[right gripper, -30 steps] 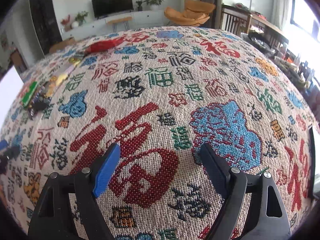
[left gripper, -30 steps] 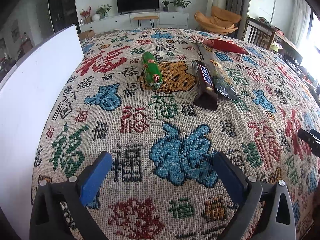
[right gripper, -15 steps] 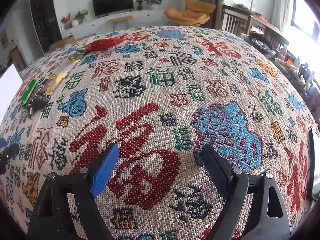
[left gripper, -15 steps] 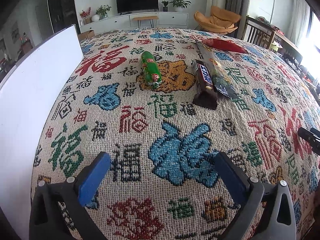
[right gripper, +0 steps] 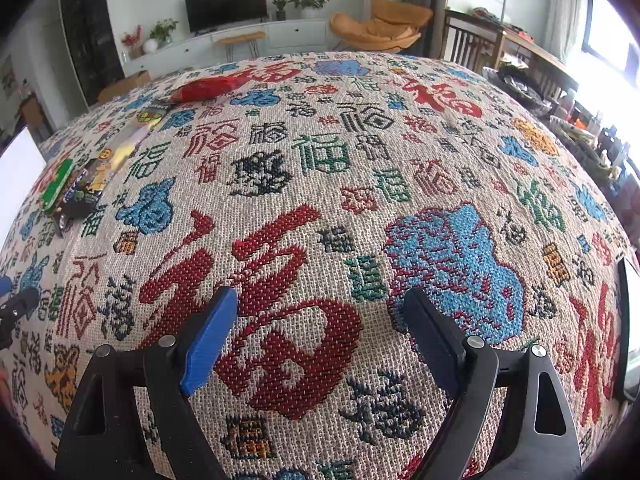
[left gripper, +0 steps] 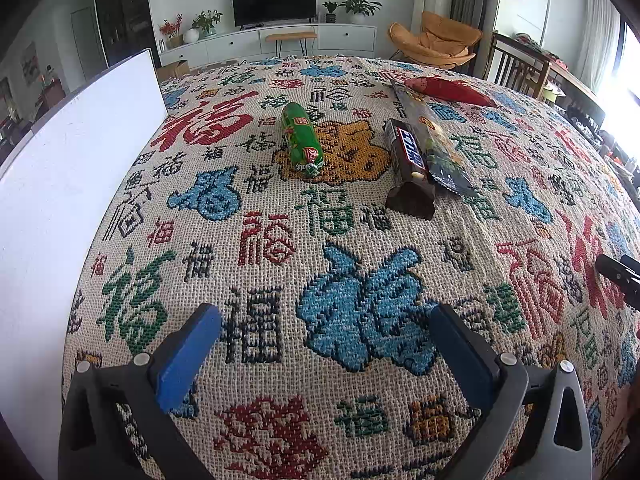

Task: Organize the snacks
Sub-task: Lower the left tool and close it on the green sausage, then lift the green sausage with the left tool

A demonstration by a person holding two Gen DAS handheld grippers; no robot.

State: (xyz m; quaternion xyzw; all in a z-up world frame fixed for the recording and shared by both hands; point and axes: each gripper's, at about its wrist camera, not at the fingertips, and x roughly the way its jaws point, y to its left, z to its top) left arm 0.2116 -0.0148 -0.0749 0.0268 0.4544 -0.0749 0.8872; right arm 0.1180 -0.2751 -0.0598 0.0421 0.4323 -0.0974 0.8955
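While nothing is picked: left gripper and right gripper both spread wide, empty, low over tablecloth.
Snacks: green sausage, chocolate bar, long packet, red pouch lying loose ahead, ungathered.
White board: upright at left edge, perhaps the sorting boundary.

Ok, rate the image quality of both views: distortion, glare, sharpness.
Left wrist view: strong fisheye bulge, dark vignetted corners, sharp on the Snickers bar and green sausage snack, window blown out at right. Right wrist view: same bulge, glare from the window, and the snacks small at the left edge.
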